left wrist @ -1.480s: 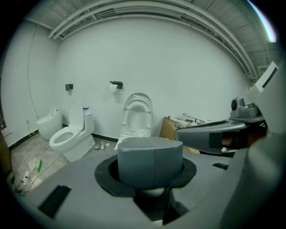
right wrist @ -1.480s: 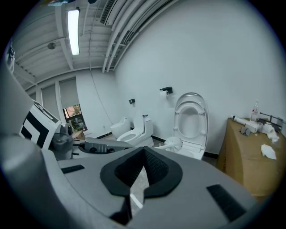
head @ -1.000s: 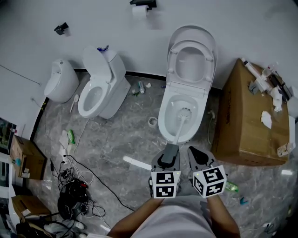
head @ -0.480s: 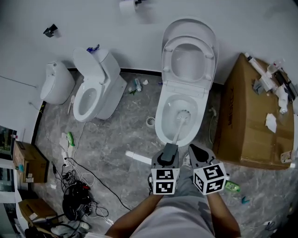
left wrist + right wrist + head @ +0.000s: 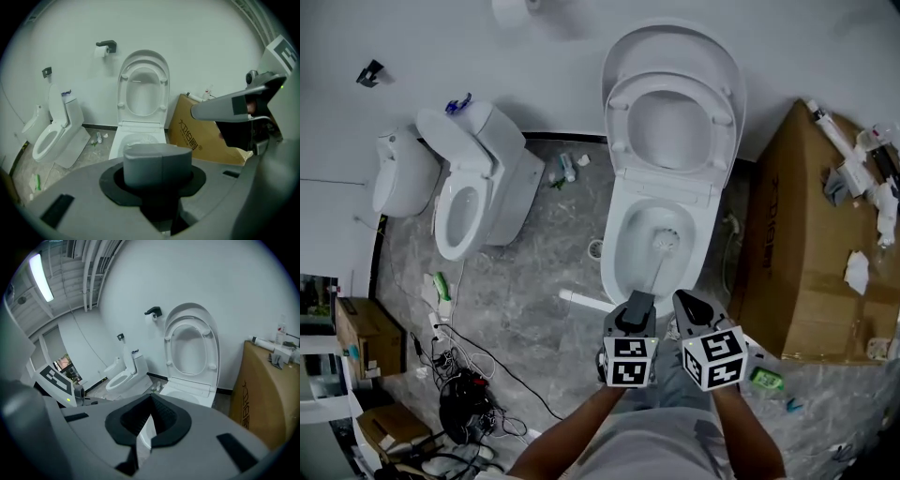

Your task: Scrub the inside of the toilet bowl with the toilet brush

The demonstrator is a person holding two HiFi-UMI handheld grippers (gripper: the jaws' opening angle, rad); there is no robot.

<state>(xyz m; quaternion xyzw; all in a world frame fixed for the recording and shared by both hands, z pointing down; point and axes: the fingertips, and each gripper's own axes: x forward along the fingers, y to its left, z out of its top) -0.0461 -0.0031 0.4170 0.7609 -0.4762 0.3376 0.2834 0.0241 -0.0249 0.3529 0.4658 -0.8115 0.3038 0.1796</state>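
The white toilet (image 5: pixel 623 267) stands with lid and seat up against the wall; it also shows in the left gripper view (image 5: pixel 140 96) and the right gripper view (image 5: pixel 190 352). The toilet brush (image 5: pixel 665 243) has its head down in the bowl, its handle slanting back toward me. My left gripper (image 5: pixel 638 303) is shut on the grey handle end (image 5: pixel 158 165), just in front of the bowl's rim. To its right, my right gripper (image 5: pixel 688 304) hovers with its jaws shut together (image 5: pixel 149 416) and nothing between them.
A large cardboard box (image 5: pixel 802 253) with clutter on top stands right of the toilet. A second toilet (image 5: pixel 471 192) and a small white fixture (image 5: pixel 397 178) are at left. A white tube (image 5: pixel 581 302), cables (image 5: pixel 459 380), small boxes (image 5: pixel 366 337) and a green bottle (image 5: pixel 764 379) lie on the floor.
The head view has drifted, so the toilet now sits further left and looks larger. Both grippers are a little closer to the bowl. The brush stays in the bowl, still held.
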